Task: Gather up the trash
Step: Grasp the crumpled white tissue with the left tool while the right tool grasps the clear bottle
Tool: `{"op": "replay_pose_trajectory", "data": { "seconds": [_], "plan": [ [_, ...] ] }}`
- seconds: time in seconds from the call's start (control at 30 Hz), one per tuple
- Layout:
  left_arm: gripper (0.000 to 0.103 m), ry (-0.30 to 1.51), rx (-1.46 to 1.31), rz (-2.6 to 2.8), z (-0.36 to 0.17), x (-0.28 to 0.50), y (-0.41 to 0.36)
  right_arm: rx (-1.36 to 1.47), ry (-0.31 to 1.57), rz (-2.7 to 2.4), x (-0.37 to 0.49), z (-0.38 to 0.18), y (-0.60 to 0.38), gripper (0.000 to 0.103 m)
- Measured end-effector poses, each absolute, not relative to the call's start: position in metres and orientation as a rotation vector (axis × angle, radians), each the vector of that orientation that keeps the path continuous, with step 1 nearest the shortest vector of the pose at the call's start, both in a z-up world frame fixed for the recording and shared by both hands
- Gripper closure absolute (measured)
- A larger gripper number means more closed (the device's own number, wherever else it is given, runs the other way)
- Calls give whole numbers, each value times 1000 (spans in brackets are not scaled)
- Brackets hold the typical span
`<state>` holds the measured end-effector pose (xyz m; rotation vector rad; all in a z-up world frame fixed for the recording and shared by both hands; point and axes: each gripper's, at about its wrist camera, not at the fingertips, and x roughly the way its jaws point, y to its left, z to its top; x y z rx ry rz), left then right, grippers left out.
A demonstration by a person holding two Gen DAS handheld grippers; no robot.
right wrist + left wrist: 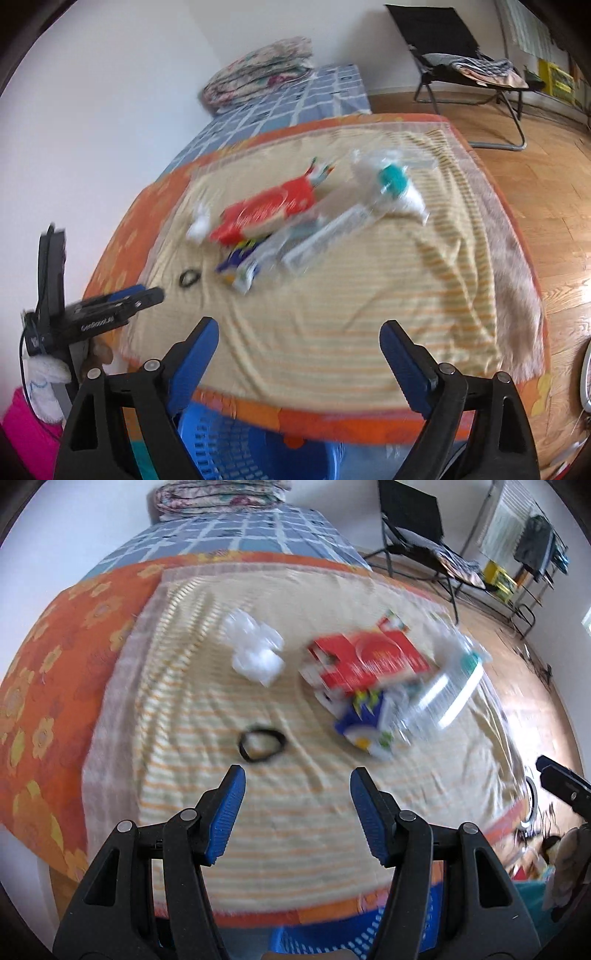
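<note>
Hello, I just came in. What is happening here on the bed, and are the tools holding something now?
A person holds a two-finger tool in each hand above a bed, collecting trash. Both the left tool and the right tool are open and hold nothing. The trash lies on the striped towel: a red box, a crumpled white plastic piece, clear plastic packaging and a black ring. A blue basket stands below the near edge of the bed.
</note>
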<state>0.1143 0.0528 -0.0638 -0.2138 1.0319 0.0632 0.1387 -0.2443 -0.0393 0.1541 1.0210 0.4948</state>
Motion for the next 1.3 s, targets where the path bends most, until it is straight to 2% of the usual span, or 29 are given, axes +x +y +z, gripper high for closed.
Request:
{"op": "replay_pose_trajectory", "data": {
  "seconds": [0.33,0.9,1.07,1.3],
  "plan": [
    [42,1020,-339,174,-73,174,98,334,1083,418,225,-50,-257,12],
    [42,1020,-496,231,-104,238,126,591,1214,326,298,-107,-260,13],
    [42,1027,-534,223,-112,246,132,600,1246,329,302,-119,-253,18],
    [42,1043,-563,215,-120,256,131,650,1251,337,304,-128,-253,32]
  ]
}}
